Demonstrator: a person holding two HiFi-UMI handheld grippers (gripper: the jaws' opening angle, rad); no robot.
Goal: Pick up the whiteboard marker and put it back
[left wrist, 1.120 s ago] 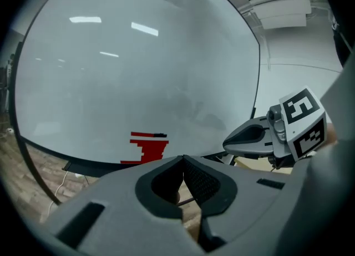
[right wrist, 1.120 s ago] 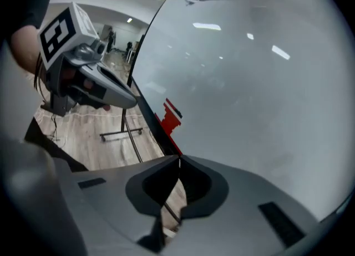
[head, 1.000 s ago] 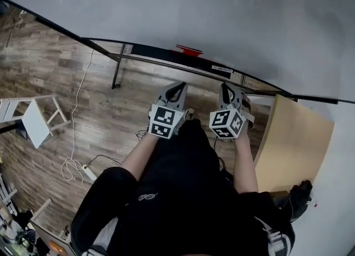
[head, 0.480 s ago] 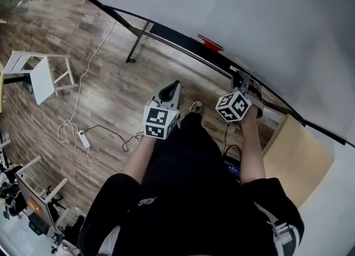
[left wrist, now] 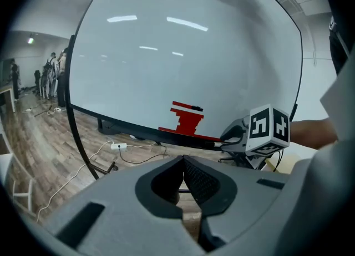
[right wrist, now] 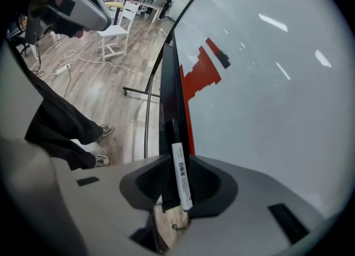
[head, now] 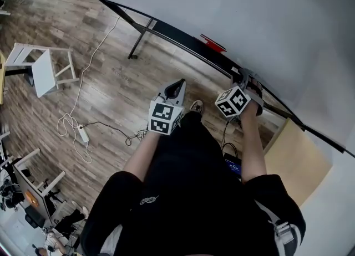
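While the right gripper (head: 242,75) hangs at the black tray (right wrist: 168,100) under the whiteboard (right wrist: 266,83), its 2 jaws have just been opening and now stand apart. The whiteboard marker (right wrist: 181,176) lies between them along the tray, and neither pad presses on it. Its dark far end blends into the tray and is hard to trace, and in the head view the gripper hides the marker. To the left, the left gripper (left wrist: 183,163) has its jaws closed together on nothing.
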